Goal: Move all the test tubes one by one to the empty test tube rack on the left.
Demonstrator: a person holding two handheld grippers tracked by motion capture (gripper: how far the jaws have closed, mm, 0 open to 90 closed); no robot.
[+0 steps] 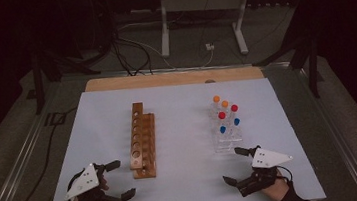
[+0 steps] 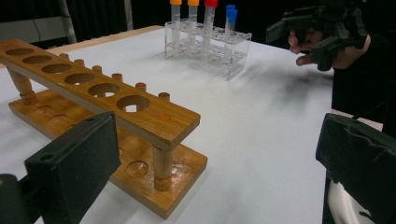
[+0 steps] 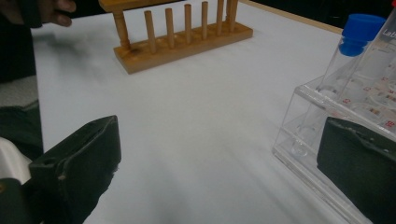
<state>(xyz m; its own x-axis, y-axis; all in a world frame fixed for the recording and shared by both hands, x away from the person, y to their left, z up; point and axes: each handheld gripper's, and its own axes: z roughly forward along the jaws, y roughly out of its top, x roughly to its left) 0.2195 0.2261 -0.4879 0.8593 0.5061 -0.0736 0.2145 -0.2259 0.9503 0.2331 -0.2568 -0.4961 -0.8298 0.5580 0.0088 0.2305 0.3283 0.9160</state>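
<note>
Both tools, left (image 1: pixel 118 178) and right (image 1: pixel 232 165), gape empty; clear rack (image 1: pixel 220 145) holds six capped tubes (image 1: pixel 222 120); wooden rack (image 1: pixel 142 140) empty.

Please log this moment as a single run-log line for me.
left gripper: open, empty, beside wooden rack | right gripper: open, empty, before clear rack | capped tubes: in clear rack | wooden rack: empty

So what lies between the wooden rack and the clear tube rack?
Nothing: in the high view the stretch of white table cover between the wooden rack and the clear tube rack is bare.
</note>
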